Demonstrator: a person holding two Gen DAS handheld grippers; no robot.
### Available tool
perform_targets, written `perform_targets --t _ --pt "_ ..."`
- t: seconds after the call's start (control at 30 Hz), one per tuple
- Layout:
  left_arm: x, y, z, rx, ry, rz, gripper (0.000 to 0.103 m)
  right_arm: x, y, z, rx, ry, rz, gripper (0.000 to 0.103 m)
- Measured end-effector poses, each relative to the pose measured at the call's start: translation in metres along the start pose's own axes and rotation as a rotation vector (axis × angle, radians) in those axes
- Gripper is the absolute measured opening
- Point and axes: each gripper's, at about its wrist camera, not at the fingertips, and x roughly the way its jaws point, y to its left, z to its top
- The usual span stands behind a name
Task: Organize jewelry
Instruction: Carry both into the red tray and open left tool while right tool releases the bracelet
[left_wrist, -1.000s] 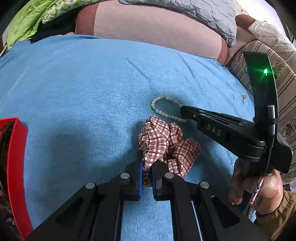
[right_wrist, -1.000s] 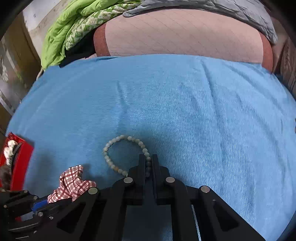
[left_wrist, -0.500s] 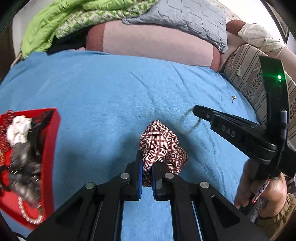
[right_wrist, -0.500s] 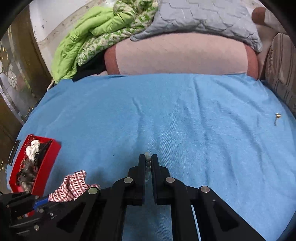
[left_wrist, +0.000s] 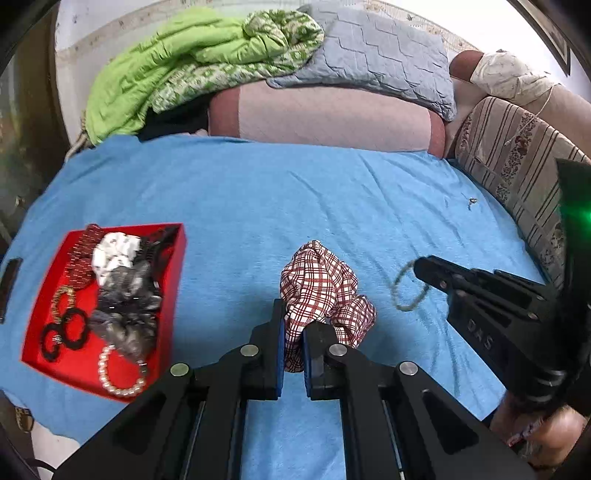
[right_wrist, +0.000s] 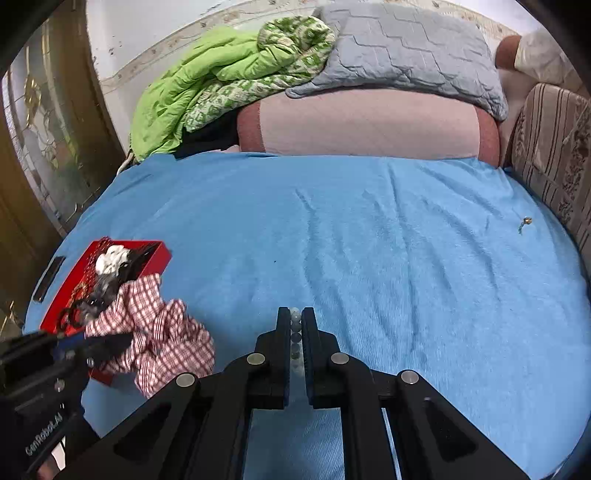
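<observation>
Left tool (left_wrist: 293, 347) clamps plaid scrunchie (left_wrist: 325, 291); right tool (right_wrist: 295, 332) pinches bead bracelet (right_wrist: 294, 334).

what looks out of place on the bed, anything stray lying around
One small metallic piece, perhaps an earring or charm, lies alone on the blue sheet near the striped cushion, far from the red tray holding the other jewelry.

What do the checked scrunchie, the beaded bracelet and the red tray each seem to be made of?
Checked scrunchie: soft woven fabric, matte, gathered in folds. Beaded bracelet: pale round beads, slightly glossy, perhaps stone or glass. Red tray: stiff, straight thin walls, likely plastic or card.
</observation>
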Motion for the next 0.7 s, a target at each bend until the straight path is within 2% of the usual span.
perform_targets --t 0.7 --pt "-0.047 0.006 -0.023 0.023 -0.082 0.090 0.007 -0.044 0.033 -0.031 0.006 -0.012 0.035 0.007"
